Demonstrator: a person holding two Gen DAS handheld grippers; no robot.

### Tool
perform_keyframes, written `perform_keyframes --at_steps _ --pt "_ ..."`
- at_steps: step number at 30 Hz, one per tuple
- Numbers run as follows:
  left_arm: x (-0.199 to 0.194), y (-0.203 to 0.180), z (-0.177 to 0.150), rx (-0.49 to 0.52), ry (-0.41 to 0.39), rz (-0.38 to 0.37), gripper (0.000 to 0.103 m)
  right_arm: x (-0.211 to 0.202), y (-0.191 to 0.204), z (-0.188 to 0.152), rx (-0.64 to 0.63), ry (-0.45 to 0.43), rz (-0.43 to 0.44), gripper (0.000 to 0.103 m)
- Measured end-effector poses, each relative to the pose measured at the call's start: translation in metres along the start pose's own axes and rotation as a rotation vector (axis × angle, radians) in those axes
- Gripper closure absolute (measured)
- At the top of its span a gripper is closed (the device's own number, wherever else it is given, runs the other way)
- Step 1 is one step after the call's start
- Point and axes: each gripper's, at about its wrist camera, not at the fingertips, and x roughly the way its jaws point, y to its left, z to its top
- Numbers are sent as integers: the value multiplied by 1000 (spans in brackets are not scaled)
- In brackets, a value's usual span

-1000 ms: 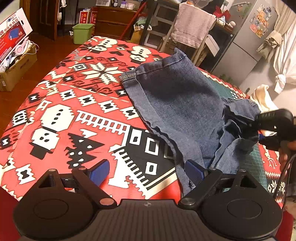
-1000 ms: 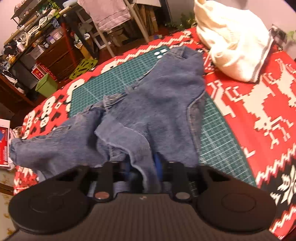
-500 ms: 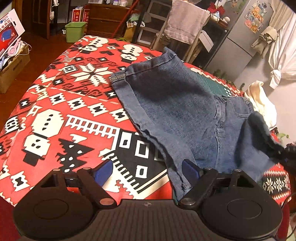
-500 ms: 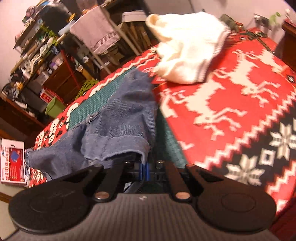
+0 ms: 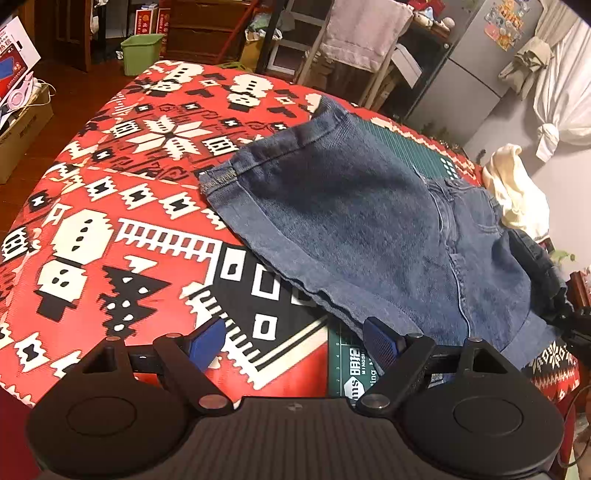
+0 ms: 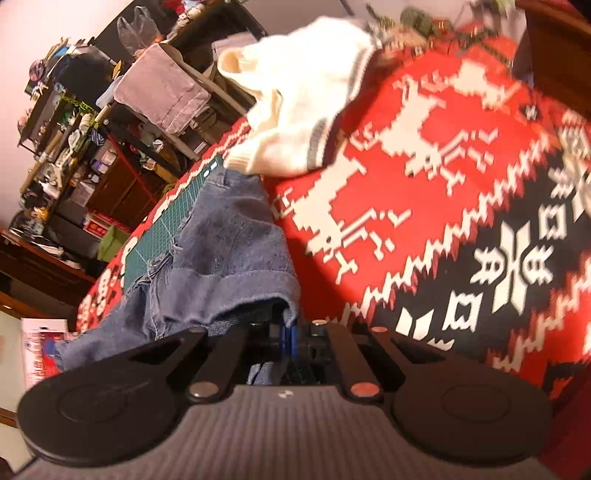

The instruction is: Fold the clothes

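Blue denim shorts [image 5: 369, 229] lie spread across the red patterned tablecloth [image 5: 110, 221] and a green cutting mat [image 5: 343, 365]. My left gripper [image 5: 295, 341] hovers open over the cloth's near edge, its right blue pad beside the shorts' frayed hem and nothing between the pads. My right gripper [image 6: 290, 332] is shut on the cuffed hem of the shorts [image 6: 229, 266], low at the table's right side. From the left wrist view the right gripper [image 5: 570, 325] shows as a dark shape at the shorts' far right corner.
A cream knitted garment [image 5: 517, 195] lies heaped beyond the shorts, also large in the right wrist view as a cream garment [image 6: 303, 99]. Around the table stand a chair draped with a towel [image 5: 365, 33], a green bin [image 5: 142, 51], shelves and a fridge [image 5: 480, 62].
The right gripper has pulled the shorts' leg outward to the right and down, so the bunched denim now lies flatter and wider. The left gripper stayed open and drew back slightly.
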Motion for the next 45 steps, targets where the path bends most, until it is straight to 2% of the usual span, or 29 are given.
perform_keyframes --at_steps 5,12,16,18,23,29,36,40,41,42,45 --pt "2 -2 -2 0 16 5 22 6 -21 -1 35 0 4 100" --pt "3 -4 -1 -4 23 7 22 6 -29 19 36 -38 -4 99" --pt "4 -1 0 -3 17 4 22 8 -33 19 25 -32 -33 87" --pt "5 2 3 4 9 -2 23 1 -32 15 4 -47 -56 86" --pt "10 9 14 78 -58 23 34 -18 -39 6 11 -76 -70 85" --pt "31 20 37 230 -119 126 47 -36 -47 -4 32 -88 -74 84" --pt "57 34 55 310 -91 55 47 -42 -48 -15 44 -85 -82 84" --pt "65 31 54 364 -88 34 61 -43 -44 -18 35 -79 -85 83" --pt "65 31 53 363 -87 30 66 -43 -43 -18 31 -77 -86 83" --pt "63 31 53 350 -83 22 76 -43 -42 -19 26 -75 -87 83" --pt "56 32 52 319 -73 5 82 -42 -39 -19 13 -68 -84 82"
